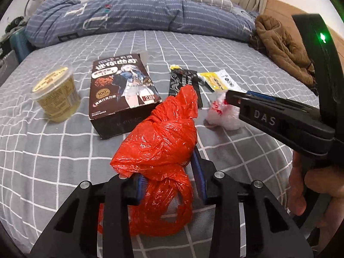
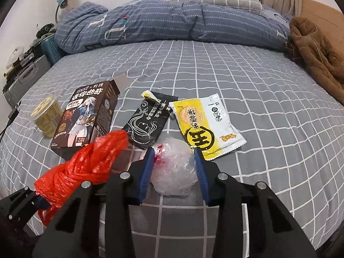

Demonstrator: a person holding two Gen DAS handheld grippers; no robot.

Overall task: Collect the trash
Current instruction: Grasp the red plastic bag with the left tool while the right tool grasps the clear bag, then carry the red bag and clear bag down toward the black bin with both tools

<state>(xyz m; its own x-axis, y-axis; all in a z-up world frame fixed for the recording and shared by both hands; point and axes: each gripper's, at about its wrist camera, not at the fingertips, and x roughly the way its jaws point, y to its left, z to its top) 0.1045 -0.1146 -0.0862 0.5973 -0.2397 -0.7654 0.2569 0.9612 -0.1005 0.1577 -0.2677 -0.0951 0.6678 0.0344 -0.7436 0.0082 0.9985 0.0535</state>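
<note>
the crumpled clear plastic bag (image 2: pixel 174 169) lies between the half-closed right tool (image 2: pixel 175 169) pads, untouched; left tool (image 1: pixel 169 185) clenches the red plastic bag (image 1: pixel 161 142)

Crumpled red bag (image 1: pixel 163 133) clamped; clear bag (image 2: pixel 174 172) btwn pads.

All the trash lies on the bed (image 2: pixel 236 75), placed here relative to the box (image 2: pixel 86 116). The cup (image 2: pixel 46 116) stands just left of the box. Right of the box lies a flat wrapper (image 2: pixel 148 122), and further right a second packet (image 2: pixel 206 124), their edges touching. Nearer than the box sits a knotted bag (image 1: pixel 159 142), with a crumpled clear bag (image 2: pixel 174 172) to its right. Behind the box, well apart, the duvet (image 2: pixel 172 21) stretches across the bed.
</note>
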